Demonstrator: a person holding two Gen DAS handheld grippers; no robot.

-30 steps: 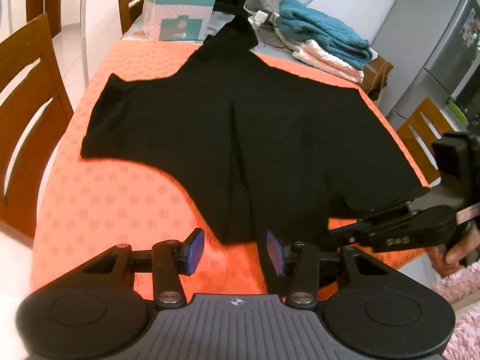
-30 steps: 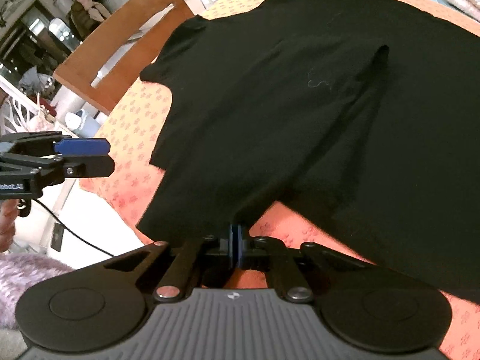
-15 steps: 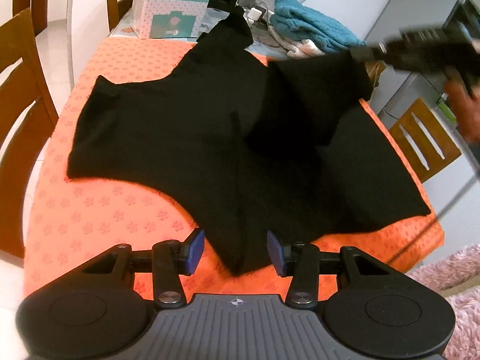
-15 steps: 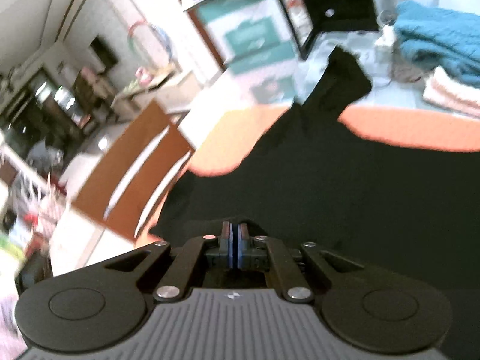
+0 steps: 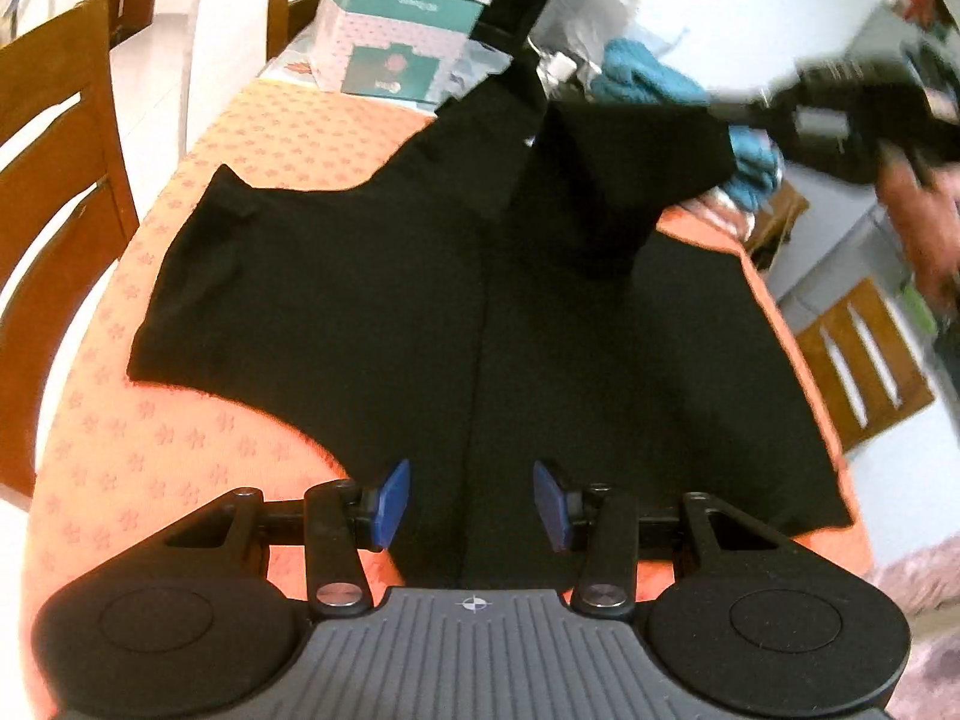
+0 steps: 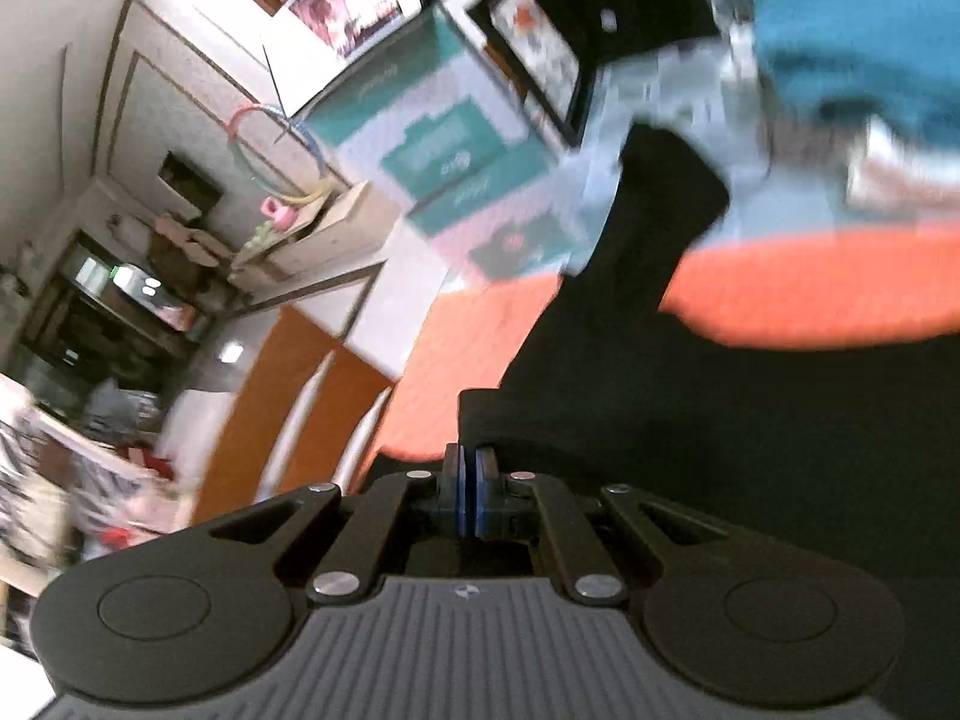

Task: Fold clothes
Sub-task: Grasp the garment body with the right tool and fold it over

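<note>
Shirt: a black shirt (image 5: 372, 276) of soft, matte cloth lies spread over the orange tablecloth (image 5: 138, 456), one short sleeve flat toward the left edge, a straight crease running down its middle.
Lifted part: the shirt's right side hangs in the air as a loose, drooping flap, held up over the far half of the table.
Tablecloth: orange, printed with small repeating flower-like marks, smooth where bare.
Left gripper: the left gripper (image 5: 473, 503) hovers at the near hem with its blue pads spread wide, holding nothing.
Right gripper: the right gripper (image 6: 467, 489) has its blue pads pressed together on a fold of the black cloth; in the left view it appears blurred at upper right, with the hand (image 5: 924, 222) behind it.
Background: teal and white cardboard boxes (image 5: 408, 30), a teal knitted towel (image 5: 648, 75) and wooden chairs (image 5: 54, 180) ring the table.
Change: a second ago the right gripper pinched the shirt's edge low at the table's right side; half a second ago the flap was already raised, and now it is carried further across toward the far end, while the left gripper stays open at the hem.
</note>
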